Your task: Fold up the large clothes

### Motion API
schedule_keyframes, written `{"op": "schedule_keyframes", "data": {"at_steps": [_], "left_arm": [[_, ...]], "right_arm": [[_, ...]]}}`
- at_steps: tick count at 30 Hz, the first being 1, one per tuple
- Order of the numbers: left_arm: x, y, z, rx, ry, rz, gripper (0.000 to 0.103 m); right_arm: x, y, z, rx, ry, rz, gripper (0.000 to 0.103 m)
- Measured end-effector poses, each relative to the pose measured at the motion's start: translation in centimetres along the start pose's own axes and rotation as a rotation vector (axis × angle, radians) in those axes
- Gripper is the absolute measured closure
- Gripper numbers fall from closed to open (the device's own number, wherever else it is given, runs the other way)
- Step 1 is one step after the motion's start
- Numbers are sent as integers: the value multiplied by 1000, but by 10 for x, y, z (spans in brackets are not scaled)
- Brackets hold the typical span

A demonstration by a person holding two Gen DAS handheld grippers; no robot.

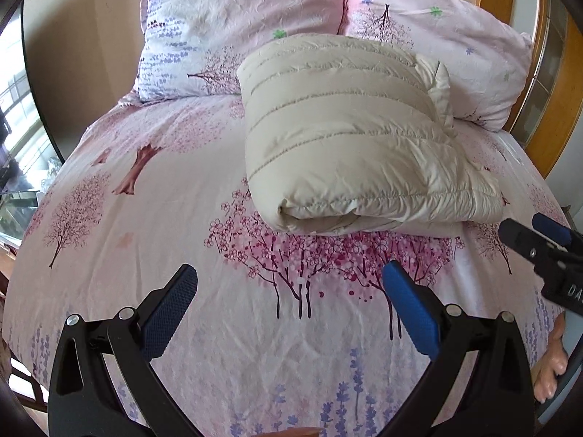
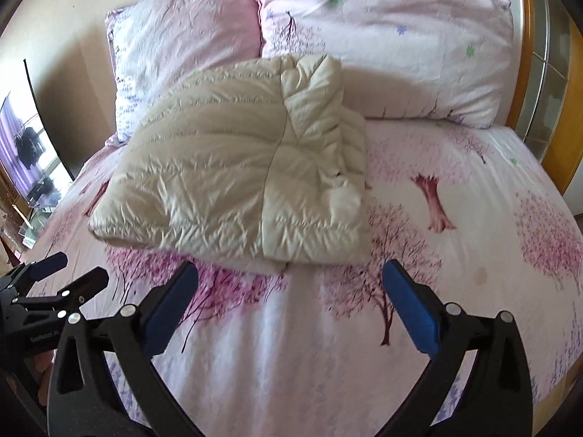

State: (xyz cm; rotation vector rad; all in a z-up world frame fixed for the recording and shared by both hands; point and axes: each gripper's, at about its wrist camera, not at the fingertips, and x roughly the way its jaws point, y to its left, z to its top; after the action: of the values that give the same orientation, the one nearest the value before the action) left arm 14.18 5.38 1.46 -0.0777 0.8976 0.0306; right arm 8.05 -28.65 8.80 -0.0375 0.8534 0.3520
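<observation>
A cream quilted puffer jacket lies folded into a thick block on the bed, in front of the pillows. In the right wrist view the same jacket shows its folded sleeve on top. My left gripper stands open over the sheet, short of the jacket's near edge, with nothing between its fingers. My right gripper is open too, also short of the jacket and empty. Each gripper shows at the edge of the other's view: the right gripper, the left gripper.
The bed sheet is pink with a tree print. Two matching pillows lean at the head. A wooden headboard runs along the right. A mirror and glass shelving stand to the left. A hand shows at lower right.
</observation>
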Motion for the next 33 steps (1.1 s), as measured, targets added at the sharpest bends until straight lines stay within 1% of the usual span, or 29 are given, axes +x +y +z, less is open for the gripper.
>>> {"op": "schedule_keyframes", "data": {"at_steps": [6, 13, 33], "left_arm": [[8, -1, -2, 5, 57, 9, 1], [13, -3, -4, 12, 84, 4, 1], [19, 0, -3, 11, 100, 5, 1]], "right_arm": [[5, 7, -6, -15, 35, -23, 2], [15, 7, -12, -10, 77, -36, 2], [22, 6, -15, -10, 97, -42, 2]]}}
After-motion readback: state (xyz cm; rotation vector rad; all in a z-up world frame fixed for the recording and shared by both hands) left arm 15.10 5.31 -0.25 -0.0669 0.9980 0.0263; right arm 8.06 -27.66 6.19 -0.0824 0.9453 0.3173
